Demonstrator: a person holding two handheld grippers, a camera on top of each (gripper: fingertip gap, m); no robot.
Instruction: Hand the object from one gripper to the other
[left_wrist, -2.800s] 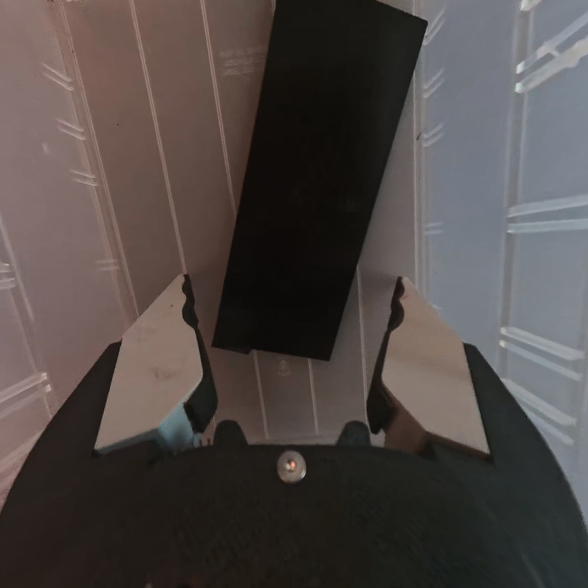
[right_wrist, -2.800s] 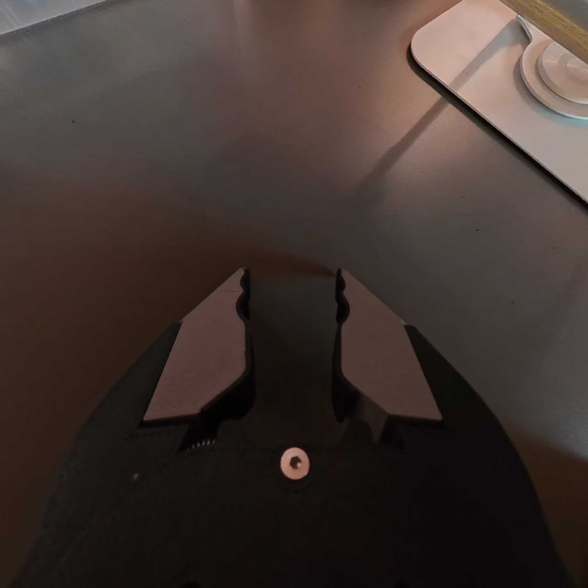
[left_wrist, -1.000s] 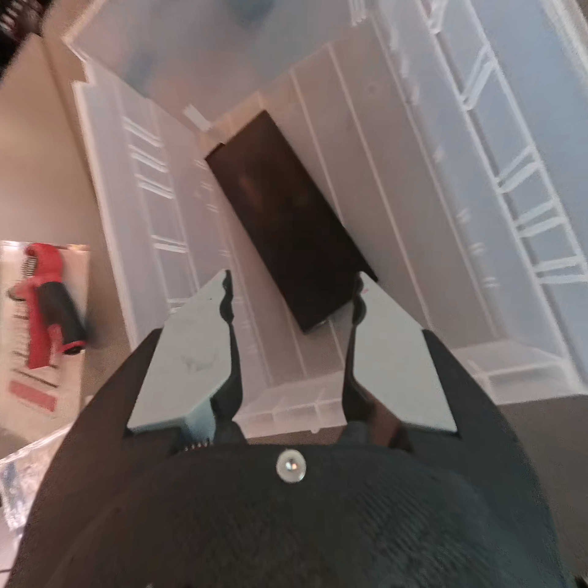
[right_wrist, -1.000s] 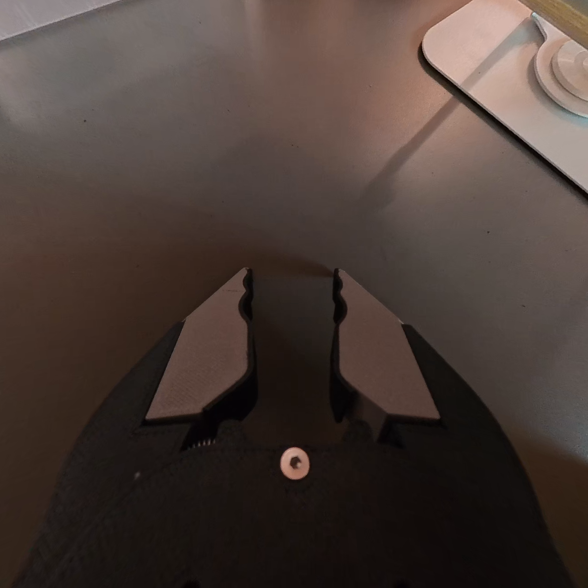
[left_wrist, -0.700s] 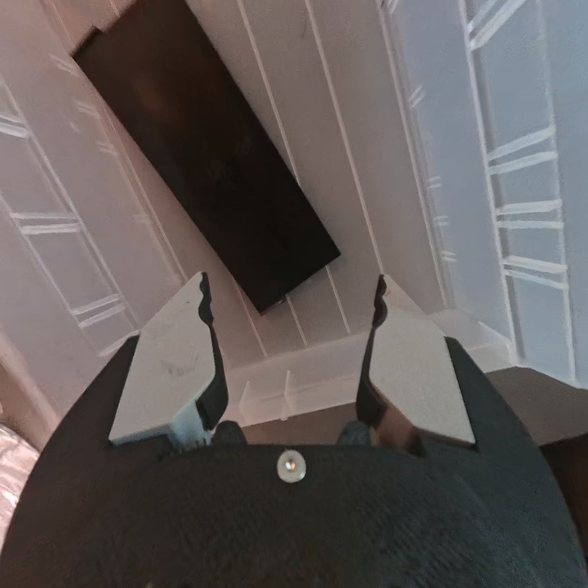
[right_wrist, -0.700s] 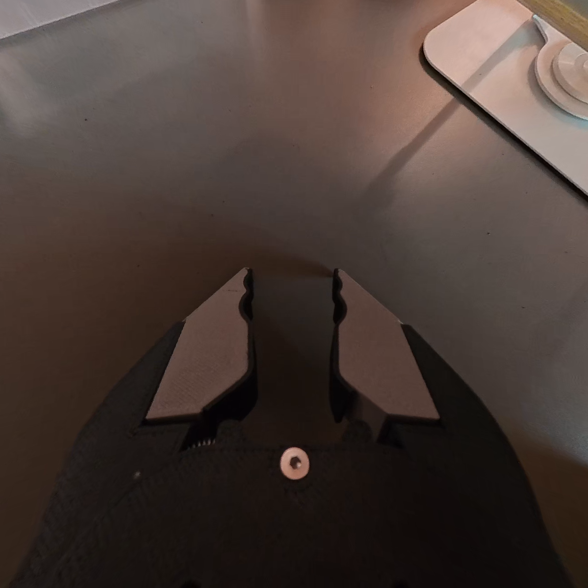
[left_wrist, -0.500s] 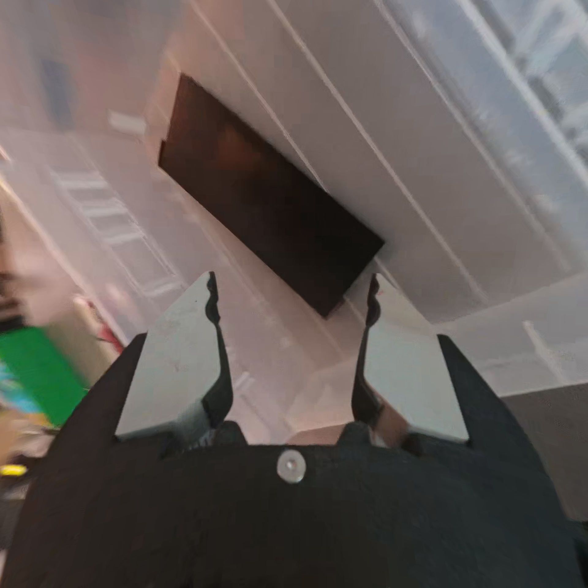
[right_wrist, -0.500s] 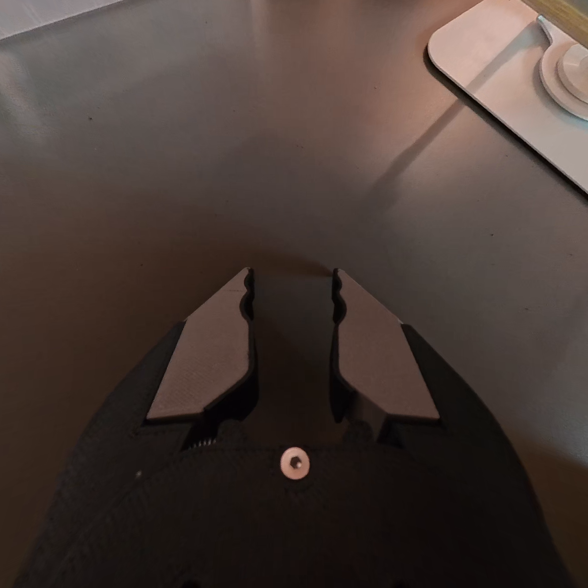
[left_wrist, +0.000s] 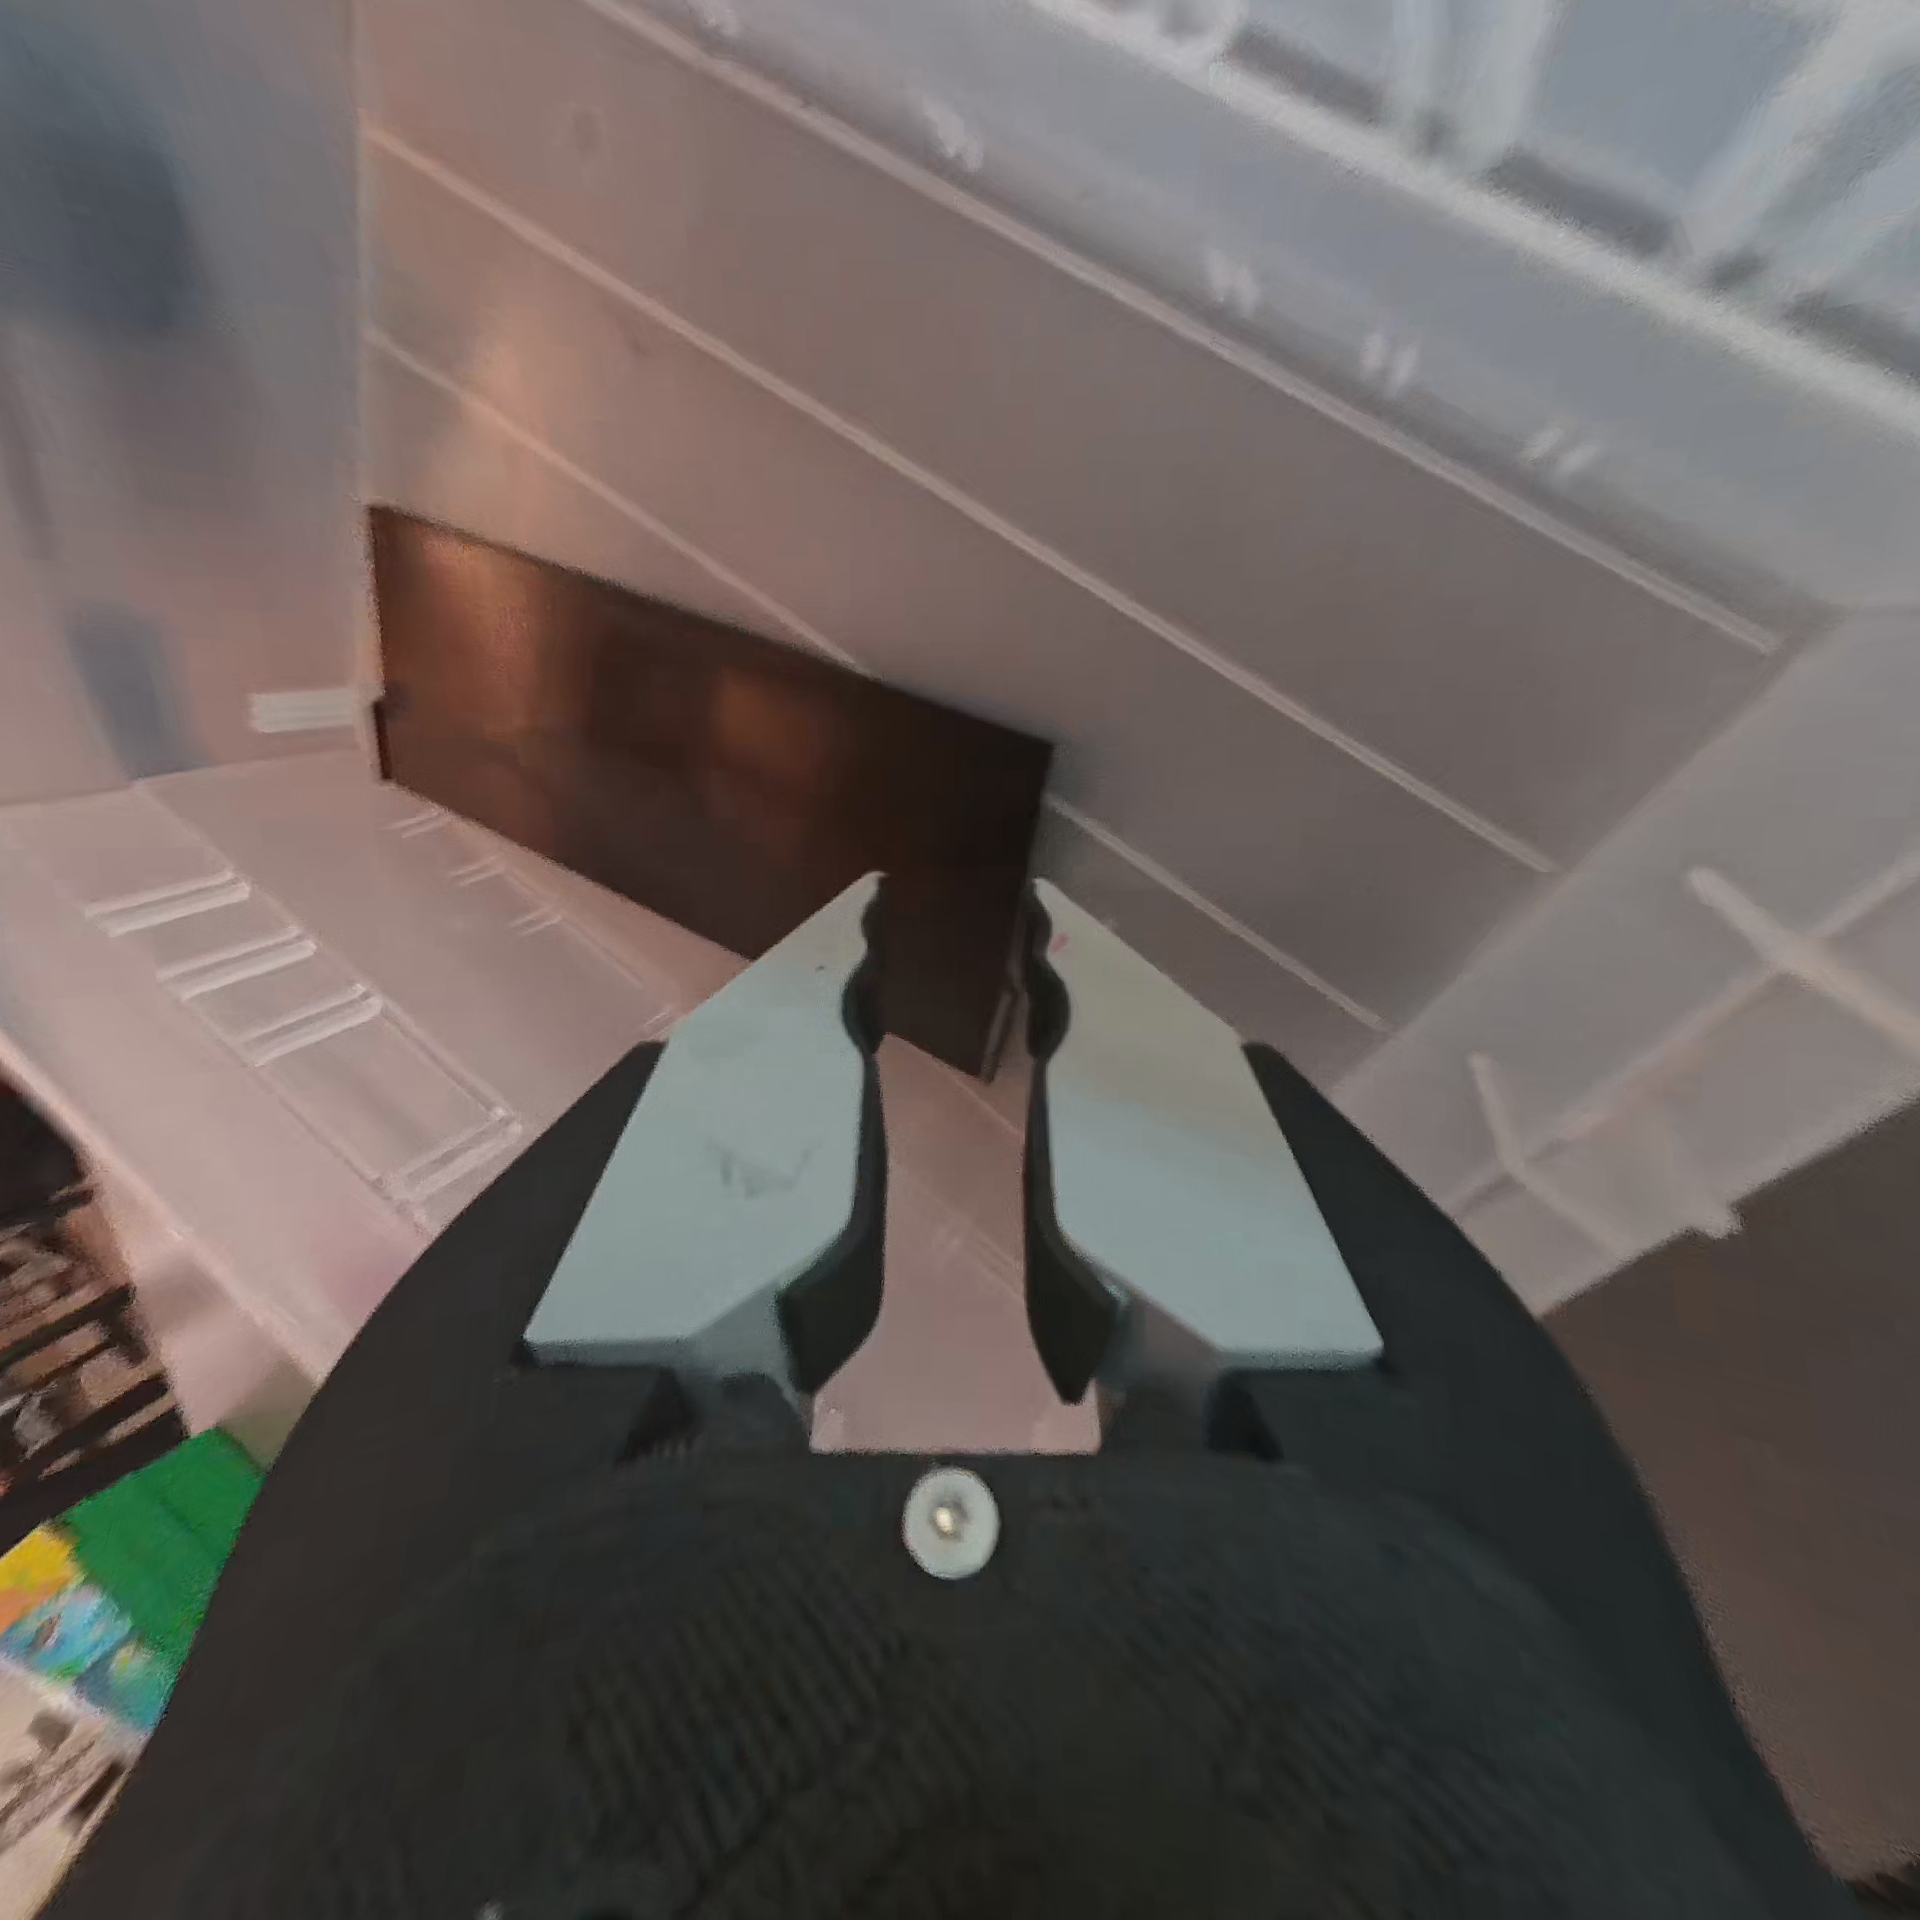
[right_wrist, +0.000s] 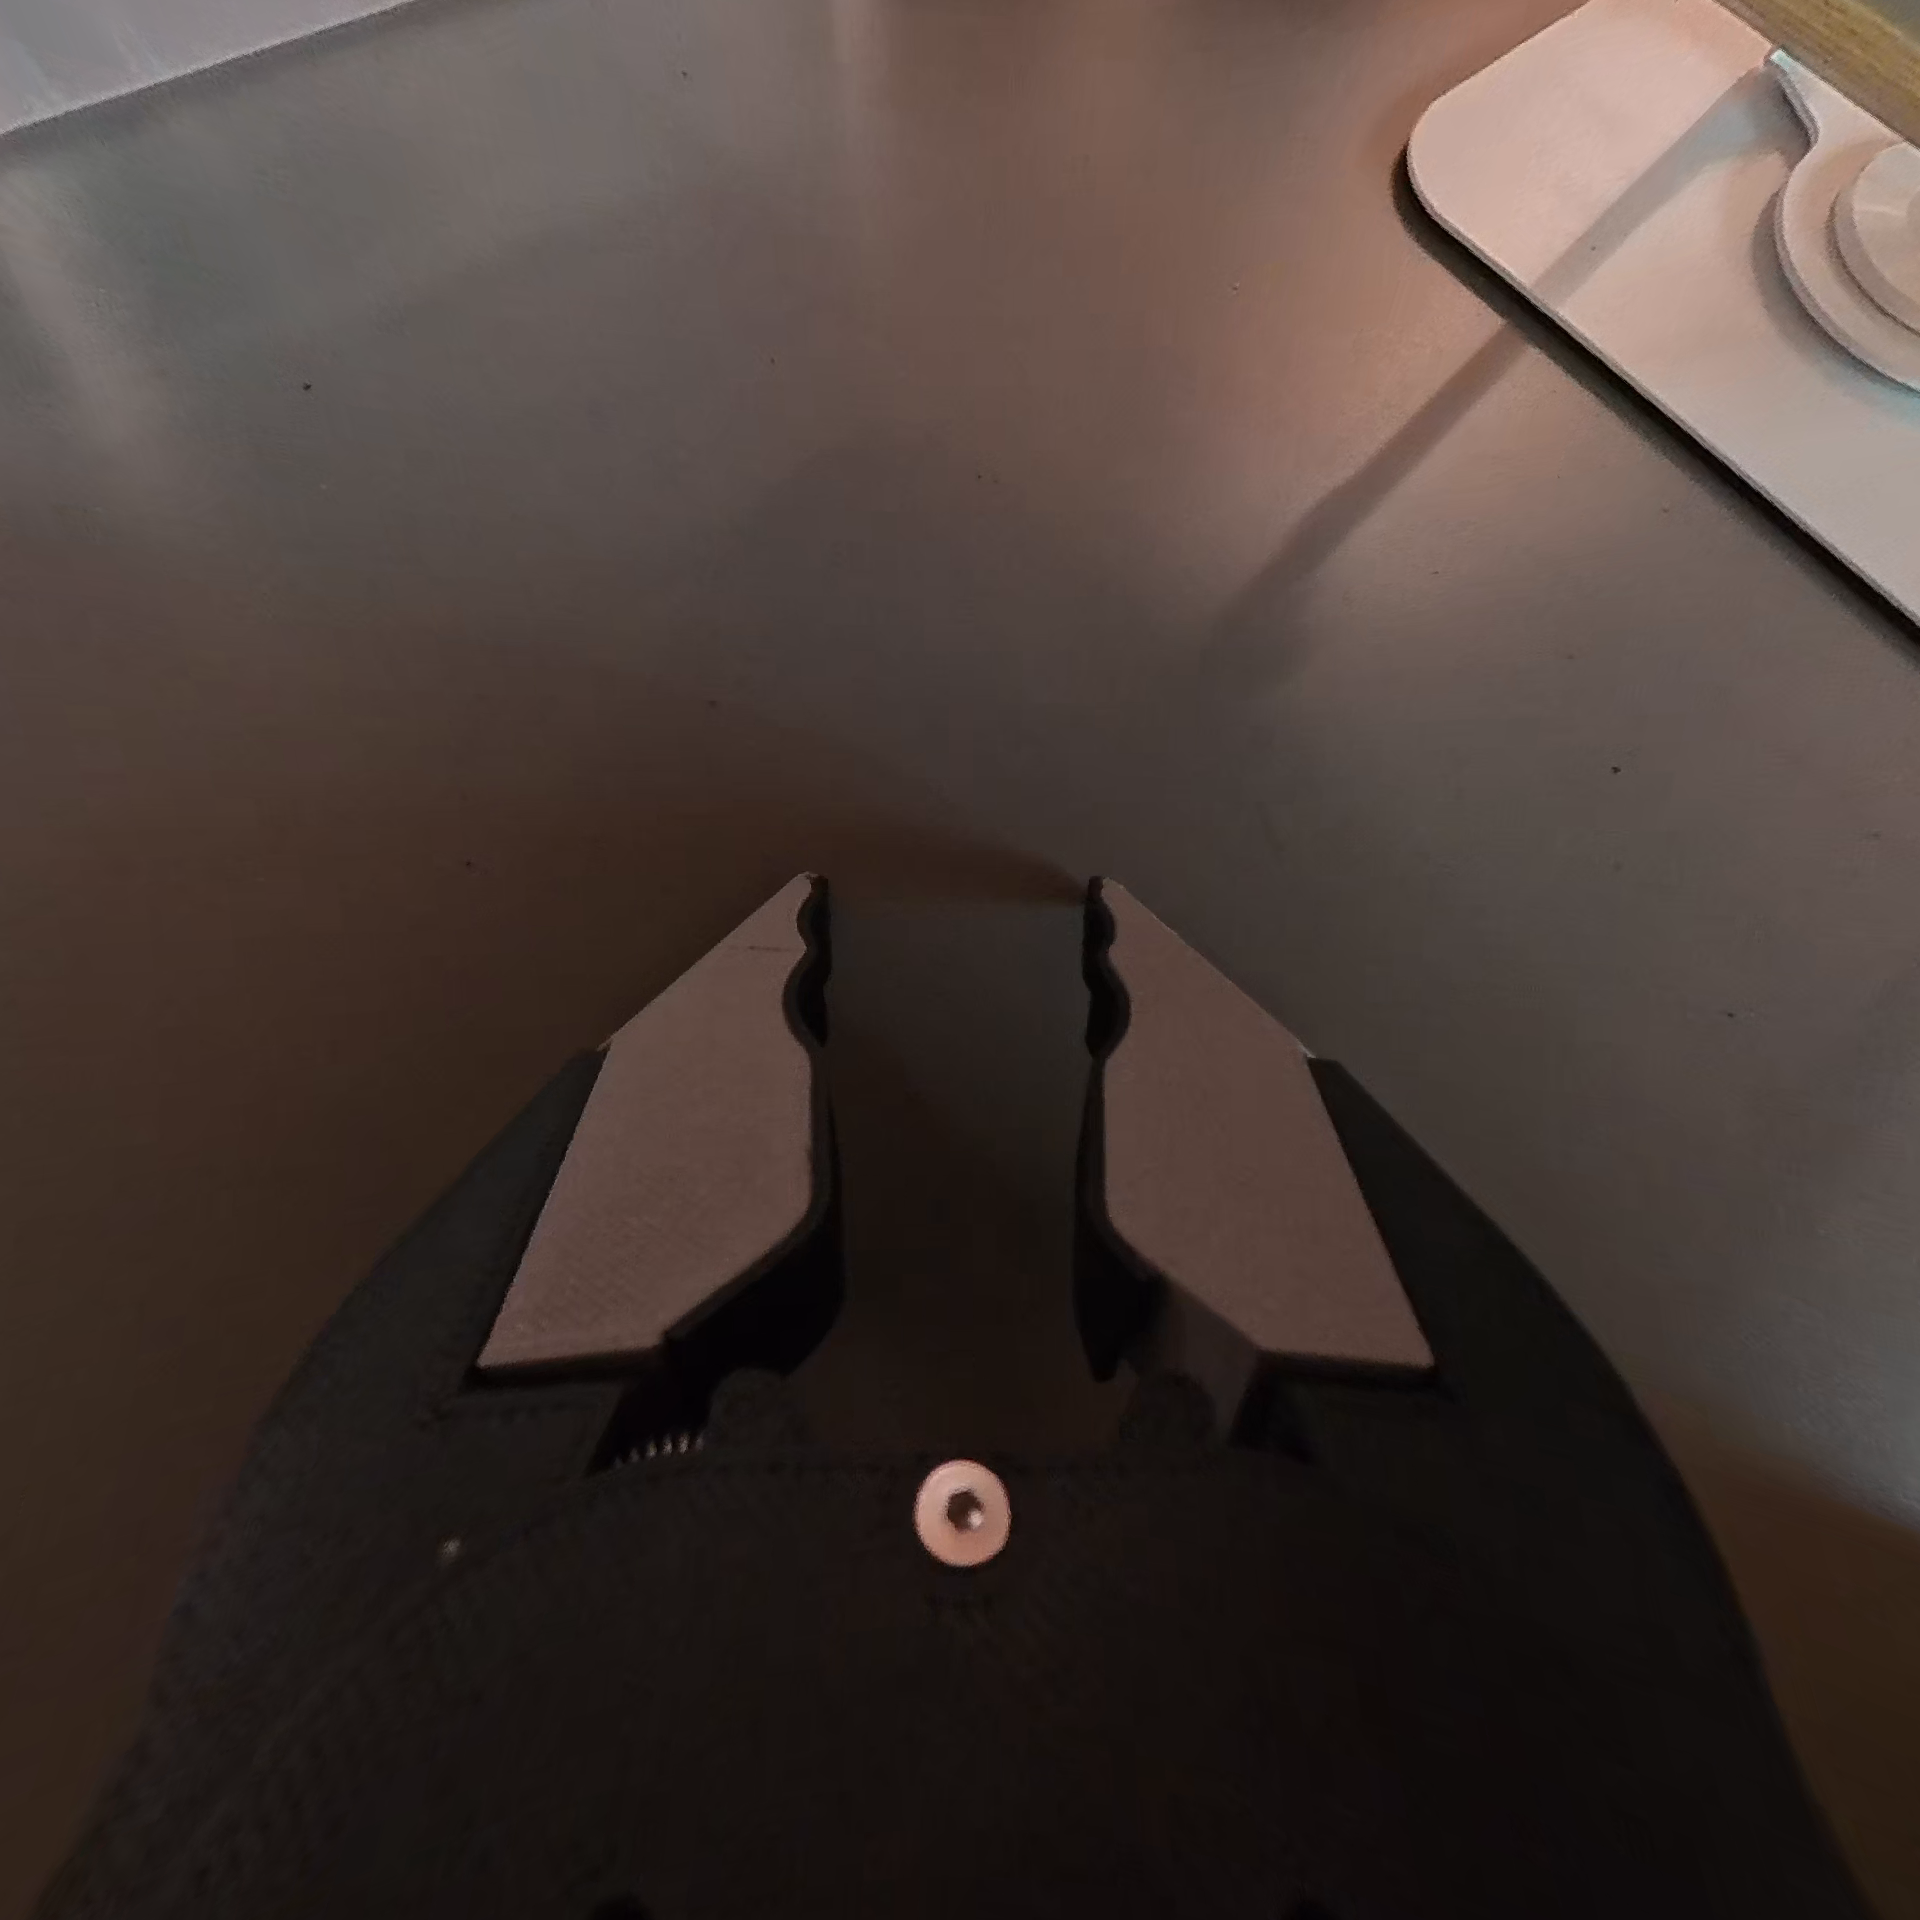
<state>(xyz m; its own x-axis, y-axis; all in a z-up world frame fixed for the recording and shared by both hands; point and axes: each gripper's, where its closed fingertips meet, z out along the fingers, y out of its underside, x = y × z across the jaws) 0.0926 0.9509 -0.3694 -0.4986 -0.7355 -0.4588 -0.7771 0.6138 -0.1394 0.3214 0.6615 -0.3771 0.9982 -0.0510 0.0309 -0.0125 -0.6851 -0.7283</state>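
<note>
Nearest in the left wrist view: left gripper (left_wrist: 956, 914), black body, pale fingers (left_wrist: 727, 1164) drawn close, only a narrow gap between the tips. Caught in that gap: the near corner of the black box (left_wrist: 675, 748). Right tip against the box's short end; left tip overlapping the box's broad face. Clamped or merely straddling: cannot tell, the picture being smeared.

Beyond the tips: the flat, oblong box inside the clear plastic bin (left_wrist: 1143, 468), far end tucked into a corner of it, long side along a ribbed wall. At the lower left, outside the bin, a green package (left_wrist: 156, 1538), blurred. At the right, outside the bin, a strip of dark table (left_wrist: 1714, 1403).

Nearest in the right wrist view: right gripper (right_wrist: 956, 904), grey fingers parted, gap bare, nothing held. Below and ahead: dark grey tabletop (right_wrist: 727, 416), lightly speckled, with the gripper's shadow just past the tips. Farthest, at the upper right: a pale flat plate (right_wrist: 1621, 208) with rounded corners, carrying a round white disc (right_wrist: 1870, 239) at the picture's edge, well apart from the gripper.
</note>
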